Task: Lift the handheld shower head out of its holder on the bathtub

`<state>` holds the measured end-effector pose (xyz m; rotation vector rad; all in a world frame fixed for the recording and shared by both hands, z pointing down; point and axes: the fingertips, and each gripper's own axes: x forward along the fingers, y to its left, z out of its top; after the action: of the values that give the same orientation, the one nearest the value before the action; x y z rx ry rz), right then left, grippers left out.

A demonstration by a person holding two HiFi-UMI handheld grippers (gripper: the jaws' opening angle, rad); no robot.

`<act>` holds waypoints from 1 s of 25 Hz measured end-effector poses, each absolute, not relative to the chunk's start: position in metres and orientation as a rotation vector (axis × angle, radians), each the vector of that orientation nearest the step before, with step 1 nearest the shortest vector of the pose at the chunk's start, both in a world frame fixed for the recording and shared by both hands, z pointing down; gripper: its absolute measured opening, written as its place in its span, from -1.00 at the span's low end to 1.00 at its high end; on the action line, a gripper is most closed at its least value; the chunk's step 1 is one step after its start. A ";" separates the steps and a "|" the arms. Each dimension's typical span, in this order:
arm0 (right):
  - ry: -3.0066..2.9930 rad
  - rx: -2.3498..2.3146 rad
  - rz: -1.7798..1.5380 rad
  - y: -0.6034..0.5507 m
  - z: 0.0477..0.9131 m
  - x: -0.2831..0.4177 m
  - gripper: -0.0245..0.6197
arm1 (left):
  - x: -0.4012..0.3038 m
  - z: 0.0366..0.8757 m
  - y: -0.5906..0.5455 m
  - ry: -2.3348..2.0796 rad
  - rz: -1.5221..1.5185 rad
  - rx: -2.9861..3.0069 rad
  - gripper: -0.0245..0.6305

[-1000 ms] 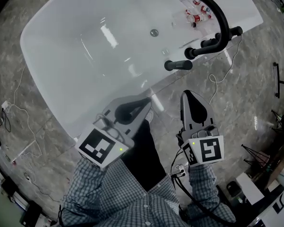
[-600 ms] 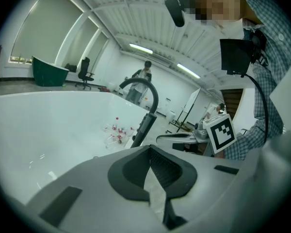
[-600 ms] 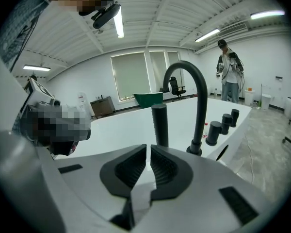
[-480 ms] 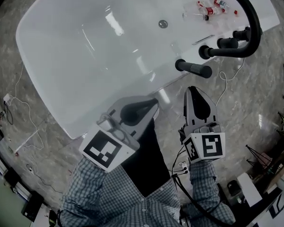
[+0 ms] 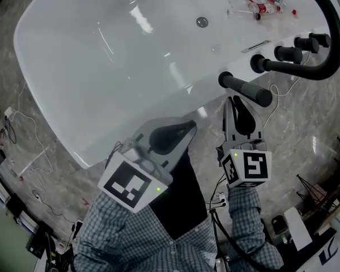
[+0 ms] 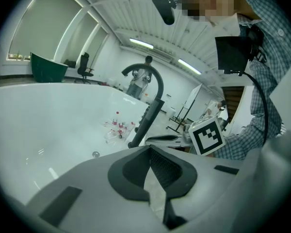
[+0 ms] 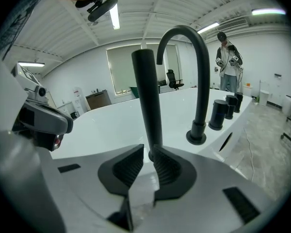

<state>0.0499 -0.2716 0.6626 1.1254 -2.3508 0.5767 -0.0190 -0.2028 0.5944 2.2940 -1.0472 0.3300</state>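
Observation:
The black handheld shower head [image 5: 245, 89] stands in its holder on the rim of the white bathtub [image 5: 73, 95]. In the right gripper view the shower head [image 7: 148, 101] rises upright just past my jaws. My right gripper [image 5: 236, 100] points at it from the floor side. Its jaws [image 7: 148, 152] are opening, a narrow gap shows, and nothing is between the pads. My left gripper [image 5: 191, 127] hovers by the tub's edge, left of the right one. Its tips [image 6: 149, 149] meet, with nothing held. The left gripper view shows the shower head [image 6: 150, 118] ahead.
A black arched faucet [image 7: 196, 72] and black knobs [image 7: 216, 114] stand on the rim beside the shower head. Small red-capped bottles [image 5: 260, 4] lie in the tub near the drain [image 5: 202, 21]. Cables [image 5: 22, 169] trail on the marble floor. A person [image 7: 228, 57] stands beyond the tub.
Both grippers have come lower and closer to the tub rim. The right gripper's tips now sit just short of the shower head.

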 end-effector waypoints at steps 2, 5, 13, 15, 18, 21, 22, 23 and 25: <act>-2.343 1.120 0.584 -0.275 0.671 0.048 -0.65 | -0.021 0.595 -0.207 -1.057 0.315 2.294 -0.93; -2.333 1.114 0.579 -0.280 0.680 0.045 -0.61 | -0.024 0.596 -0.211 -1.068 0.296 2.286 -0.93; -2.334 1.139 0.542 -0.300 0.693 0.038 -0.51 | -0.025 0.610 -0.211 -1.061 0.352 2.286 -0.93; -2.335 1.144 0.533 -0.304 0.694 0.036 -0.51 | -0.023 0.612 -0.209 -1.048 0.371 2.290 -0.93; -2.321 1.151 0.530 -0.309 0.699 0.035 -0.51 | -0.021 0.614 -0.207 -1.038 0.377 2.292 -0.93; -2.310 1.156 0.511 -0.310 0.700 0.033 -0.51 | -0.023 0.616 -0.206 -1.036 0.386 2.294 -0.93; -2.309 1.154 0.503 -0.310 0.700 0.033 -0.51 | -0.023 0.617 -0.206 -1.036 0.391 2.296 -0.93; -2.308 1.152 0.495 -0.310 0.700 0.033 -0.51 | -0.023 0.617 -0.206 -1.036 0.395 2.297 -0.93; -2.307 1.145 0.479 -0.310 0.700 0.033 -0.52 | -0.024 0.619 -0.207 -1.038 0.402 2.299 -0.93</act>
<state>0.0334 -0.3104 0.7000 1.1449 -2.3072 0.4792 -0.0235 -0.2071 0.6186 2.2987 -1.0383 0.4020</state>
